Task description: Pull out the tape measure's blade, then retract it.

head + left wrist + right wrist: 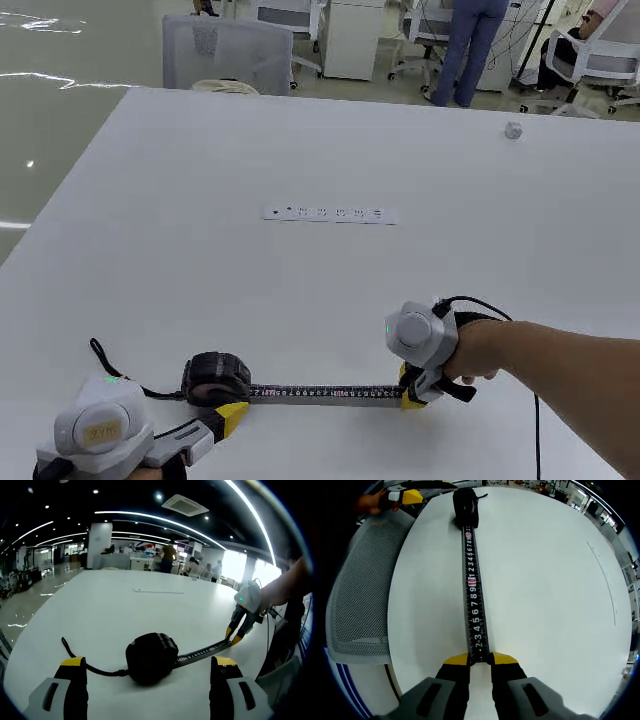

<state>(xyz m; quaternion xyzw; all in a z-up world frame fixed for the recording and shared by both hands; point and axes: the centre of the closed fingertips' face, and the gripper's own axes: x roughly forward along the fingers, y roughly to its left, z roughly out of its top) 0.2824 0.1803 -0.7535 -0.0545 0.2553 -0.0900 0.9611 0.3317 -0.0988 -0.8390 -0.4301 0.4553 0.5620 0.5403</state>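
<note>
A black tape measure case (pixel 215 378) lies on the white table (pixel 300 150) near its front edge, with a black strap (pixel 108 364) trailing left. Its blade (pixel 325 392) runs flat along the table to the right. My right gripper (pixel 413 393) is shut on the blade's tip; in the right gripper view the jaws pinch the blade (pixel 471 585) just past the first numbers, and the case (pixel 465 502) lies far ahead. My left gripper (pixel 222 420) is open just behind the case (pixel 151 657), its yellow fingertips (pixel 72 662) wide apart, not touching it.
A thin label strip (pixel 330 213) lies mid-table and a small grey object (pixel 513 130) sits at the far right. Chairs (pixel 225 55) and a standing person (pixel 468 45) are beyond the far edge. A mesh chair (pixel 360 590) stands beside the table's near edge.
</note>
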